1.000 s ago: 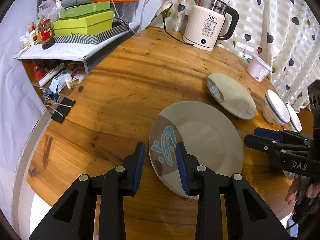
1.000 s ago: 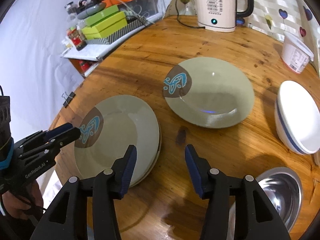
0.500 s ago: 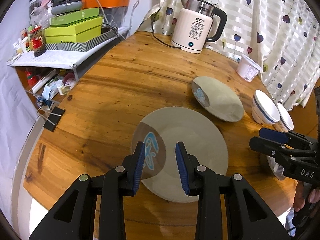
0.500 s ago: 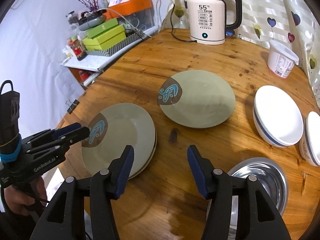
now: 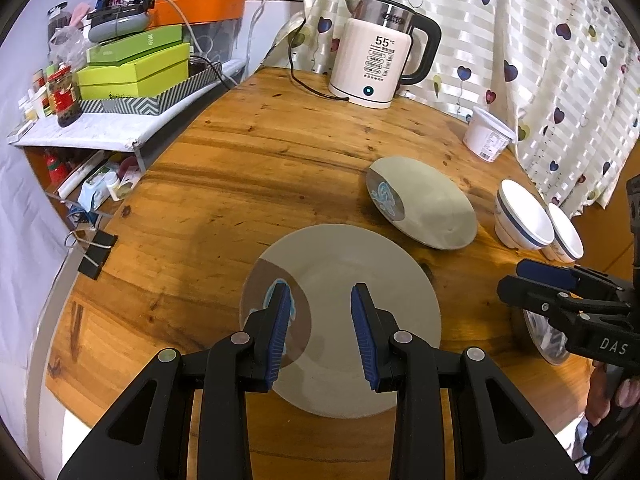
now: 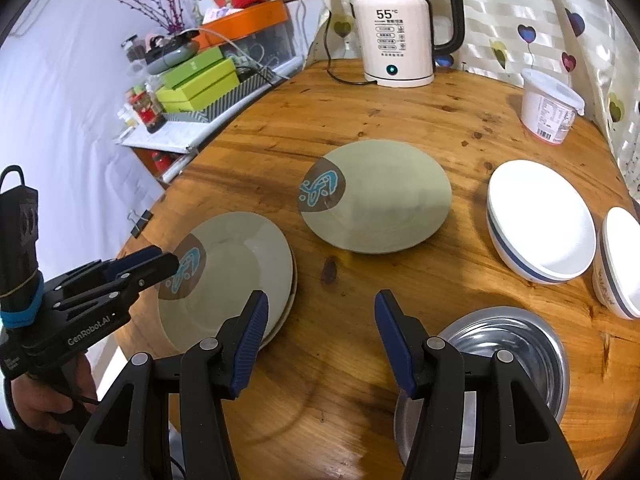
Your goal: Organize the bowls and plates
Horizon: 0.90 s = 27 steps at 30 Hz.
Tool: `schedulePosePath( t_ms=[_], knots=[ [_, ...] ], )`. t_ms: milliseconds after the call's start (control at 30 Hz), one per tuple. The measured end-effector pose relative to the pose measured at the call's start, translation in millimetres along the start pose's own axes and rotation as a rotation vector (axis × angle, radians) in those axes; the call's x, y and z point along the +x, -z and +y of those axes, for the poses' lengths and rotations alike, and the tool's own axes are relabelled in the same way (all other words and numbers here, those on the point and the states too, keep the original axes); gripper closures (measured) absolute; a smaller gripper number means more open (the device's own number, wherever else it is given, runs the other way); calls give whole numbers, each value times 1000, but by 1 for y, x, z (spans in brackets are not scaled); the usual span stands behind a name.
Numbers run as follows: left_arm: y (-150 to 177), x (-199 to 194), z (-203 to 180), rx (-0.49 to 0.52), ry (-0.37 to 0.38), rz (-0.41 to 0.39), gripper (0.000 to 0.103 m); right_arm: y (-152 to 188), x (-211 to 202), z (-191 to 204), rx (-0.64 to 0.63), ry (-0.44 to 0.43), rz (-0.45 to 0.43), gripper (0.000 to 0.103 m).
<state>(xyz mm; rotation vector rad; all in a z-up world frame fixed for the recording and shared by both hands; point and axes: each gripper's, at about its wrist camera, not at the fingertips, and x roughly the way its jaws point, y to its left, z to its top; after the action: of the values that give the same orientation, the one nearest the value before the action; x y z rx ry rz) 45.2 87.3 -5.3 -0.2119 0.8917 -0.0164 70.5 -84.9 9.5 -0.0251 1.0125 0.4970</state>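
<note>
Since a second ago we have lifted both grippers away from the stacked plates (image 6: pixel 236 264), which now look smaller below. The stack lies flat on the round table (image 5: pixel 224 168), near its front edge. The left gripper (image 5: pixel 320 332) hangs over the stack, jaws apart and empty; the right gripper (image 6: pixel 320 340) — just beside the stack — is open too. Beyond the stack lies a single plate (image 6: pixel 380 204); further on, two white bowls (image 6: pixel 540 224) and a kettle (image 6: pixel 396 28). A steel bowl (image 6: pixel 516 340) sits right of the stack.
</note>
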Motion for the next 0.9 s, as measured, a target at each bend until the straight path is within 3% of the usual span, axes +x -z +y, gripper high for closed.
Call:
schedulePosePath(
  t_ms=[900],
  knots=[
    [-44, 38, -27, 74, 94, 39, 70, -16, 11, -43, 141, 39, -12, 47]
  ],
)
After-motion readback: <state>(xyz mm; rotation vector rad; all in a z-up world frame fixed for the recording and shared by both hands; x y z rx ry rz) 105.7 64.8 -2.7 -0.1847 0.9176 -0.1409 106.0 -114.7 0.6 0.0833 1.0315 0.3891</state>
